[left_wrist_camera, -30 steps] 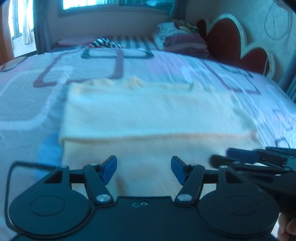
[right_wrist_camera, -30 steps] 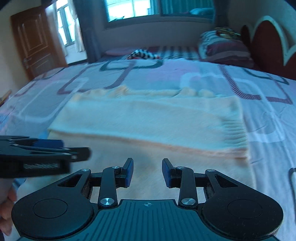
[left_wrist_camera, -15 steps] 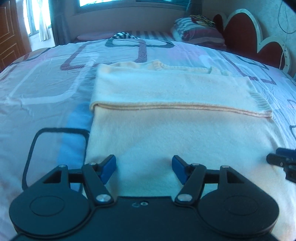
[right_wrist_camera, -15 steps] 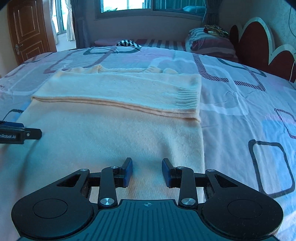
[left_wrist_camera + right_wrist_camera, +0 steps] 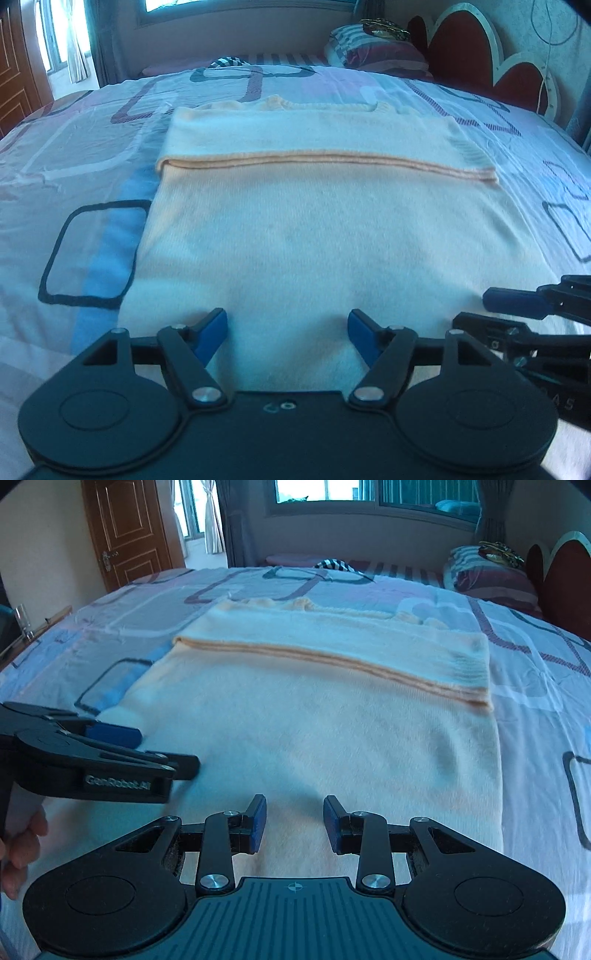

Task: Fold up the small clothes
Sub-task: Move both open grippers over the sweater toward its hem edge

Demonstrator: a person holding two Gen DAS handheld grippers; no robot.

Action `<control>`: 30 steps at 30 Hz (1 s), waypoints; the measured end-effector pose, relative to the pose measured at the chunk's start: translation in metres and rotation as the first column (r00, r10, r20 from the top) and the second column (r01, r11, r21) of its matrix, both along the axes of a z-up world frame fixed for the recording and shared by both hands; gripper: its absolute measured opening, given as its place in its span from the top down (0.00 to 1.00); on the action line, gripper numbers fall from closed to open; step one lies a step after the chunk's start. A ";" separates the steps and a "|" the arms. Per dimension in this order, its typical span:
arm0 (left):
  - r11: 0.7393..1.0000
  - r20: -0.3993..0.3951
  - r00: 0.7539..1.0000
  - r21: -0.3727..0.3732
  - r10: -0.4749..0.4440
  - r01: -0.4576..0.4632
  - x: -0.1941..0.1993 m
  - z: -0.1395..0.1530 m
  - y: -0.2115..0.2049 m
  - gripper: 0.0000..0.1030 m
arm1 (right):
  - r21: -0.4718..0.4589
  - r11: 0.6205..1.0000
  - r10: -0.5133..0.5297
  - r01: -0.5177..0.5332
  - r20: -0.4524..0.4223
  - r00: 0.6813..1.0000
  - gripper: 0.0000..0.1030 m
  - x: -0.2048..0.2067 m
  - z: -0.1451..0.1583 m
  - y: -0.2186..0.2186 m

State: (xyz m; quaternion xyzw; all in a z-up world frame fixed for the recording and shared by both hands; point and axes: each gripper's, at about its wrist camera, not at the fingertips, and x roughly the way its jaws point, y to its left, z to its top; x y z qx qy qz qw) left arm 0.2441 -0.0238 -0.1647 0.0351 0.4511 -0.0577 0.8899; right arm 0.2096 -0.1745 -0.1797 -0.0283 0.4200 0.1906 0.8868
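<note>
Left gripper tilted over sweater, fingers opening, empty; right gripper alongside, fingers apart.

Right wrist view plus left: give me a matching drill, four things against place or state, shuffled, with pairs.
Things
1. cream knit sweater
2. brown panelled wooden door
3. striped pillow
4. left gripper

Places or states
A. jaws opening, nothing pinched between them
B. far end of the bed, beside the red headboard
C. spread flat on the patterned bedsheet, a sleeve folded across its top
D. upper left of the right wrist view, past the bed

Pairs: 1-C, 2-D, 3-B, 4-A
</note>
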 end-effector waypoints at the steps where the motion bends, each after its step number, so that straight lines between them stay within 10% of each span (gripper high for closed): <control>1: 1.000 0.002 1.000 0.004 -0.005 0.005 -0.003 0.000 0.002 0.29 | -0.009 1.000 -0.009 0.010 0.001 1.000 0.67 -0.003 -0.002 -0.002; 15: 0.998 0.011 0.999 -0.019 -0.053 0.053 -0.053 0.007 0.050 0.28 | -0.098 0.966 -0.237 0.240 0.042 0.971 0.52 -0.064 0.006 -0.019; 30: 0.993 0.002 0.993 -0.009 -0.121 0.121 -0.123 0.006 0.078 0.27 | -0.106 0.979 -0.173 0.173 0.008 0.985 0.52 -0.131 0.004 0.031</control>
